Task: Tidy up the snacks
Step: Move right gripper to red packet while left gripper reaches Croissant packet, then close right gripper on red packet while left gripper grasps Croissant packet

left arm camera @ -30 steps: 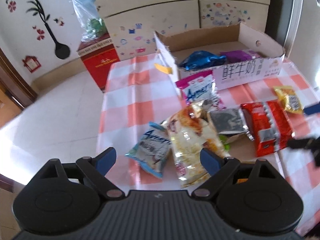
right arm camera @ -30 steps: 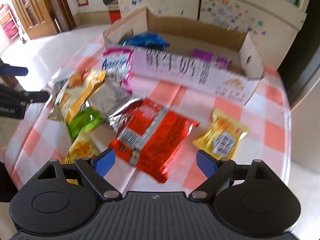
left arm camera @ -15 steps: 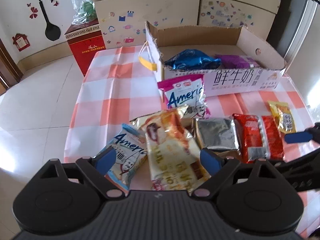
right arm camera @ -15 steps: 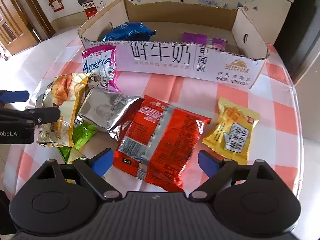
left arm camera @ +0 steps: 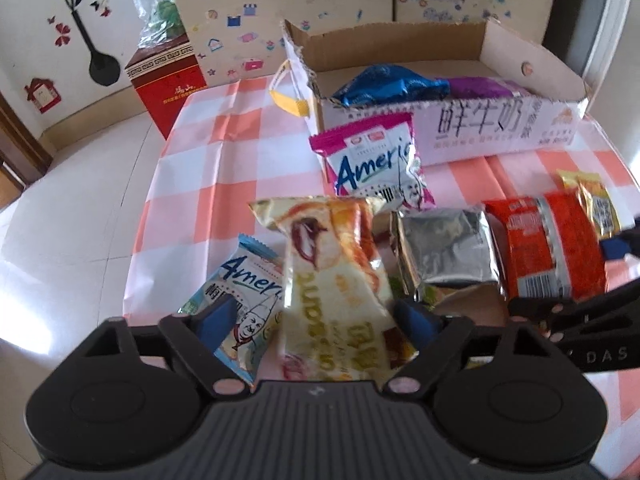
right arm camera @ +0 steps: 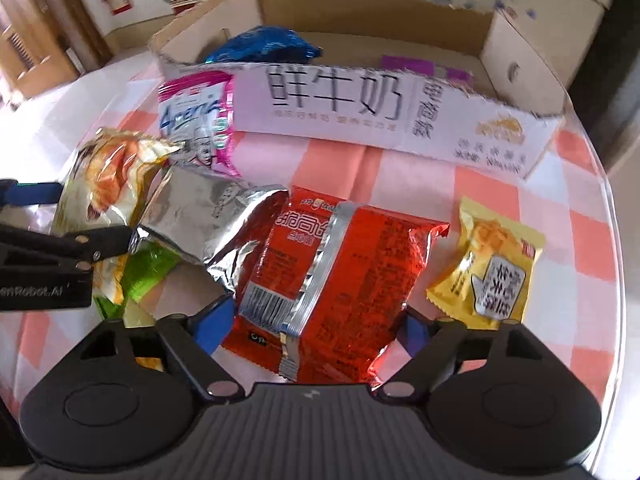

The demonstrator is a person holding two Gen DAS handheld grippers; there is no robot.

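Left gripper (left arm camera: pixel 316 320) jaws closing around cream bread packet (left arm camera: pixel 332 280), blue wafer packet (left arm camera: pixel 240 300) beside: double pick possible. Right gripper (right arm camera: pixel 316 320) jaws closing around red noodle packet (right arm camera: pixel 340 276); slippery film, could slide out.

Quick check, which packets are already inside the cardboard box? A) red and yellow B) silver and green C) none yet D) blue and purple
D: the blue packet and the purple packet lie inside the cardboard box; the red packet, yellow packet and silver packet lie outside it on the checked cloth.
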